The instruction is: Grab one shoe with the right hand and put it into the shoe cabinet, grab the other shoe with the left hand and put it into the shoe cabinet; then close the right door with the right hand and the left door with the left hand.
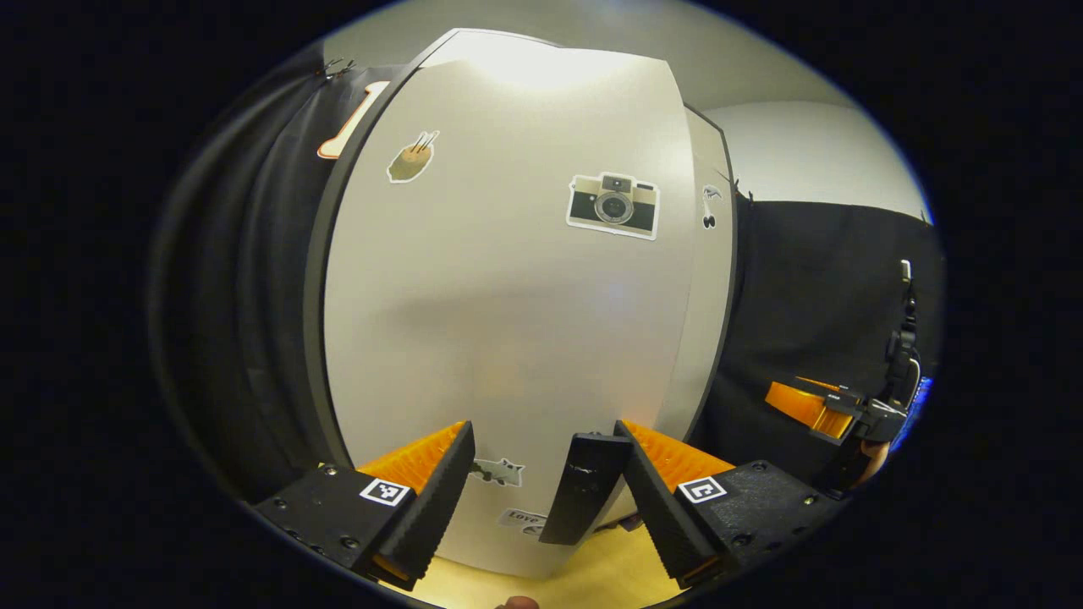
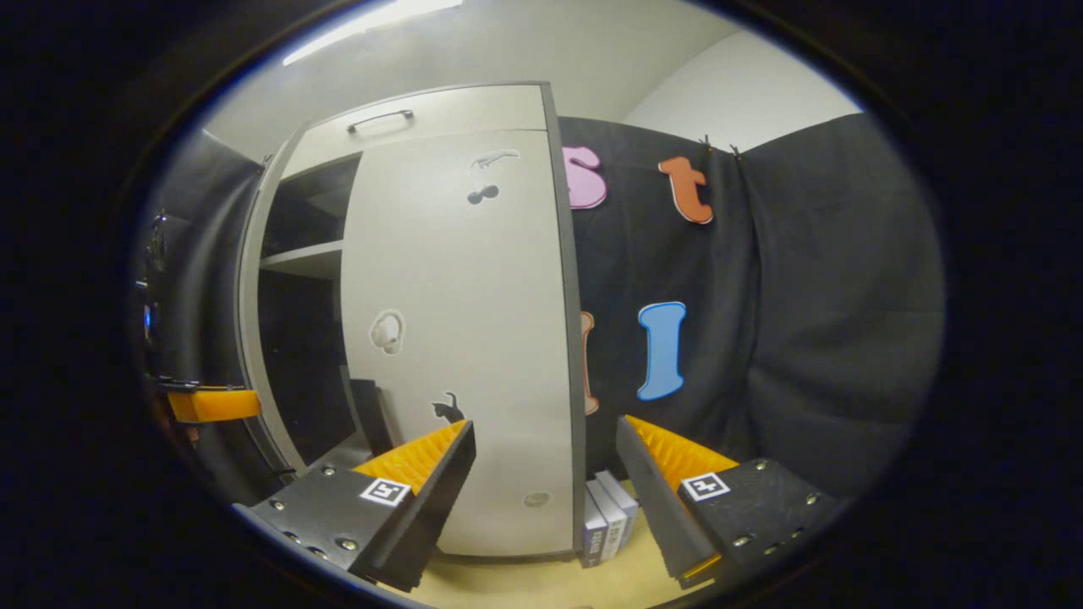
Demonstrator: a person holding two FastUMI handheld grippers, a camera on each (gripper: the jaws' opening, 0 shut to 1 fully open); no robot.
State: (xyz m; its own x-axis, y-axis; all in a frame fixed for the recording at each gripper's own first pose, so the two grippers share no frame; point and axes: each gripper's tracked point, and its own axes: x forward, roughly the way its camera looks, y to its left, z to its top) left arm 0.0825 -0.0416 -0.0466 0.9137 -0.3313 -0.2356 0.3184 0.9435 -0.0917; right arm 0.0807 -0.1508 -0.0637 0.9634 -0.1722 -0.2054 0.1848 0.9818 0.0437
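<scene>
The shoe cabinet's pale left door (image 1: pixel 508 321), dotted with stickers, stands close in front of my left gripper (image 1: pixel 544 431). That gripper is open, and a black door handle (image 1: pixel 584 486) sits just inside its right finger. In the right gripper view the cabinet's right door (image 2: pixel 457 338) looks shut, while the left door (image 2: pixel 250 313) stands ajar with a dark interior and a shelf (image 2: pixel 305 258) behind it. My right gripper (image 2: pixel 544 427) is open and empty, a short way off the right door. The other gripper appears as an orange finger (image 2: pixel 211 404) at the left door.
A few books (image 2: pixel 605 516) stand on the light wooden floor beside the cabinet's right side. Black cloth wall (image 2: pixel 804 338) runs behind and to the right. A drawer with a handle (image 2: pixel 381 118) tops the cabinet. The right gripper (image 1: pixel 833 410), hand-held, hangs at the far right.
</scene>
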